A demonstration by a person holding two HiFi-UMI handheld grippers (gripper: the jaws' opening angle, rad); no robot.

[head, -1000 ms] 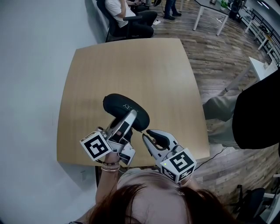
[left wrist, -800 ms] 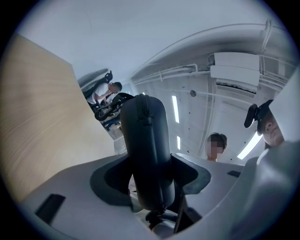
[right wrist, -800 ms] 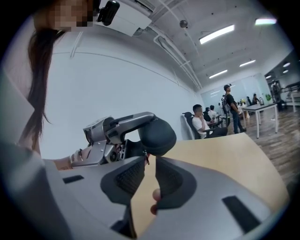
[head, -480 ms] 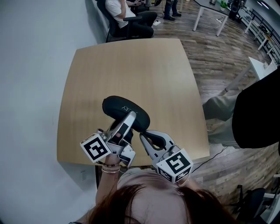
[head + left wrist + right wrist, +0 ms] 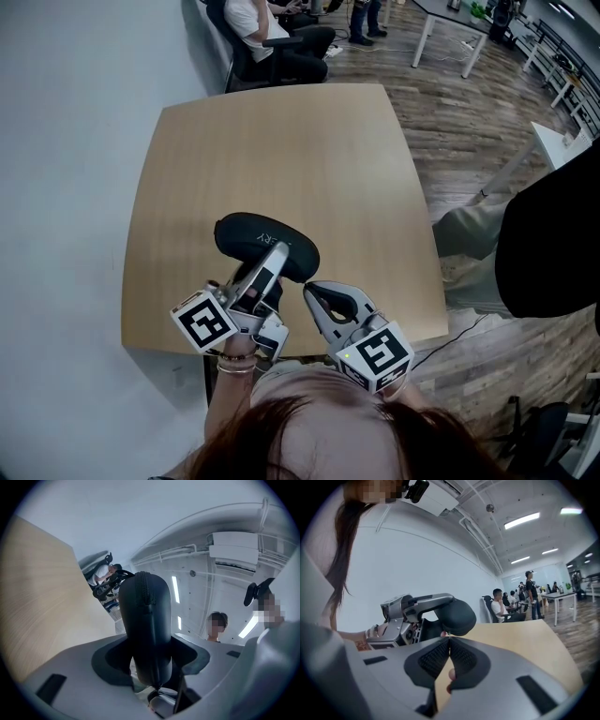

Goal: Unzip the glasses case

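The black zippered glasses case [image 5: 253, 239] is held above the wooden table [image 5: 281, 141] by my left gripper [image 5: 272, 258], whose jaws clamp its near end and are closing a little more on it. In the left gripper view the case [image 5: 145, 620] stands up between the fingers [image 5: 70, 667], zipper seam facing the camera. My right gripper [image 5: 309, 289] sits just to the right, its tips at the case's near end. In the right gripper view its jaws [image 5: 449, 639] are shut, pinching the small zipper pull right under the case [image 5: 457, 616]. The pull itself is mostly hidden.
A person sits on a chair [image 5: 272, 37] beyond the table's far edge. Another person in dark clothes [image 5: 553, 244] stands at the right. White desks [image 5: 450, 28] stand on the wooden floor farther back. A white wall runs along the left.
The right gripper's jaws have closed at the case's near end. The case and the left gripper have shifted slightly to the left.
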